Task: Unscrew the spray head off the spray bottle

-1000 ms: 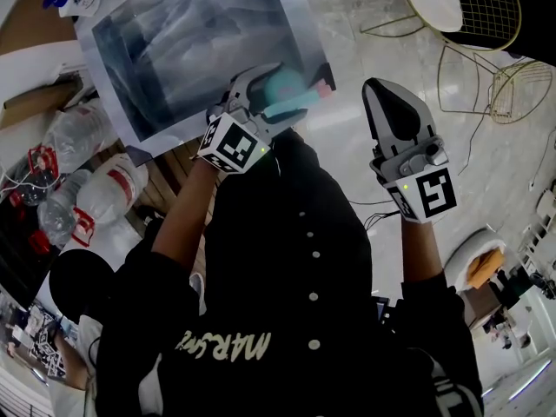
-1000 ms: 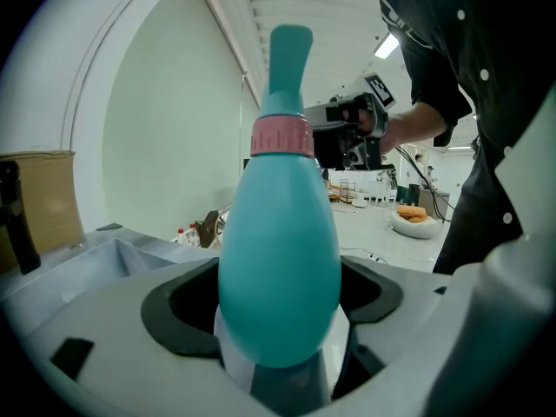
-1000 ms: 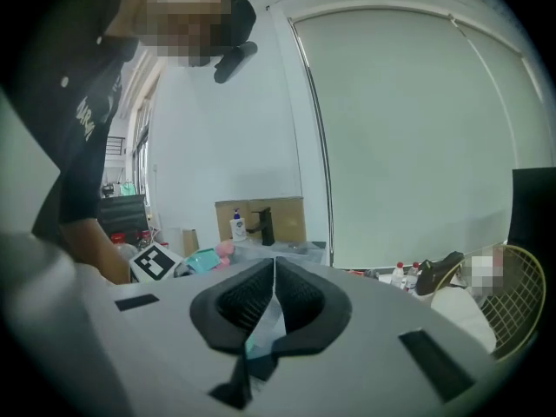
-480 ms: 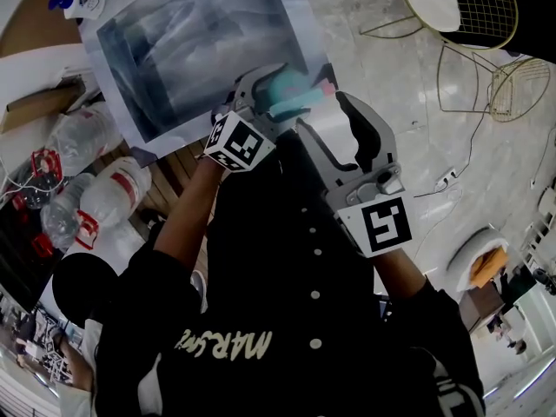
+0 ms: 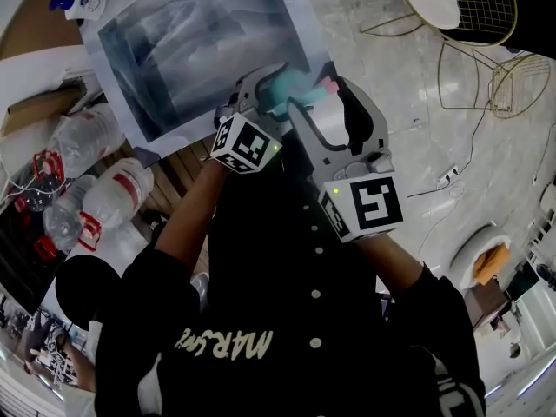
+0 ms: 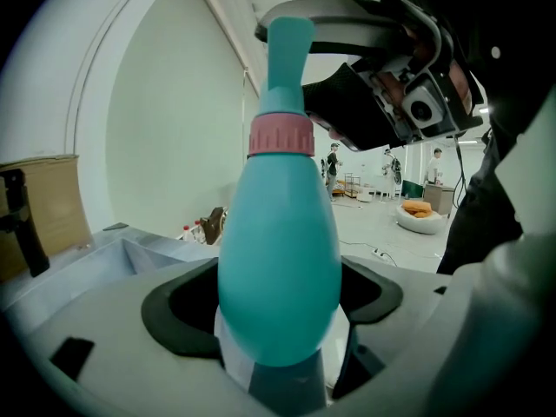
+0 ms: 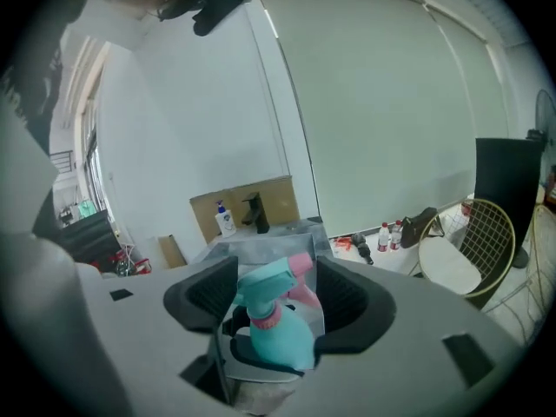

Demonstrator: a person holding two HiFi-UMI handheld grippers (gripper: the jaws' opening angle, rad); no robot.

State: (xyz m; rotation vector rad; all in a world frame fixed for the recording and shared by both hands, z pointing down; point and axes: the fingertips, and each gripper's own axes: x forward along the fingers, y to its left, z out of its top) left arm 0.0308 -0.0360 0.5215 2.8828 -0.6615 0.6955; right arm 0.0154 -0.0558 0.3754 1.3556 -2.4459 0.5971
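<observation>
Swinging in from the right, the right gripper (image 5: 326, 102) is now sitting just beside the left gripper (image 5: 261, 89), where a second ago it was hanging well apart from it with its jaws together. Those jaws have just been opening and are standing wide, one on each side of the spray head (image 7: 265, 287). As far as the right gripper view shows, neither pad is pressing on it yet.

The left gripper is clamping the lower body of the teal spray bottle (image 6: 278, 268) and holding it roughly upright in the air in front of the person, over the near corner of the grey tabletop (image 5: 174, 59). The pink collar (image 6: 280, 135) is sitting intact under the head, so the unscrewing is probably not begun or is only partly done.

Several things could be going wrong from here. If the right jaws close on the pink trigger (image 7: 300, 268) or the nozzle instead of the collar, the bottle may squirt, or the head may flex without the thread turning. The bottle body is looking smooth and tapered, so a hard twist could be spinning it inside the left grip instead. An off-centre bite could also be levering it sideways.

Both grippers are pointing forward and somewhat down. The right forearm is crossing in front of the torso with its marker cube (image 5: 365, 207) facing the head camera, and the left forearm is reaching up from the lower left.
</observation>
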